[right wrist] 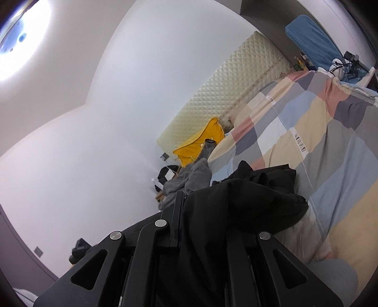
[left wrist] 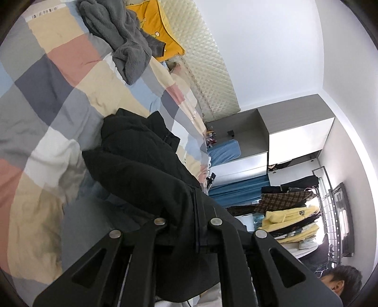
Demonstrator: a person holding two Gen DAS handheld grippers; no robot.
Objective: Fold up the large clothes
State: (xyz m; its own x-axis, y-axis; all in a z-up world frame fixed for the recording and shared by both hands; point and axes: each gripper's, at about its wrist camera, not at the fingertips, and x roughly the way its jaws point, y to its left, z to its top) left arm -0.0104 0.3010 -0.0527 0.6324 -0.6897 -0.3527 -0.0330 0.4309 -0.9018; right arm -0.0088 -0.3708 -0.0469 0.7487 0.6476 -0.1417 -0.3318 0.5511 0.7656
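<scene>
A large black jacket (left wrist: 146,165) lies bunched on the bed with the checked quilt (left wrist: 47,99). My left gripper (left wrist: 189,224) is shut on a fold of the jacket; the cloth drapes over the fingers and hides their tips. In the right wrist view the same black jacket (right wrist: 248,200) hangs over my right gripper (right wrist: 203,212), which is shut on it; one finger (right wrist: 178,212) shows at the left, the other is buried in cloth. The jacket's far end rests on the quilt (right wrist: 319,132).
A grey fleece garment (left wrist: 118,35) and a yellow pillow (left wrist: 153,21) lie at the bed's head by the padded headboard (left wrist: 208,59). A clothes rack (left wrist: 295,212) and wardrobe (left wrist: 295,132) stand beyond the bed. A person's head (left wrist: 342,278) is low right.
</scene>
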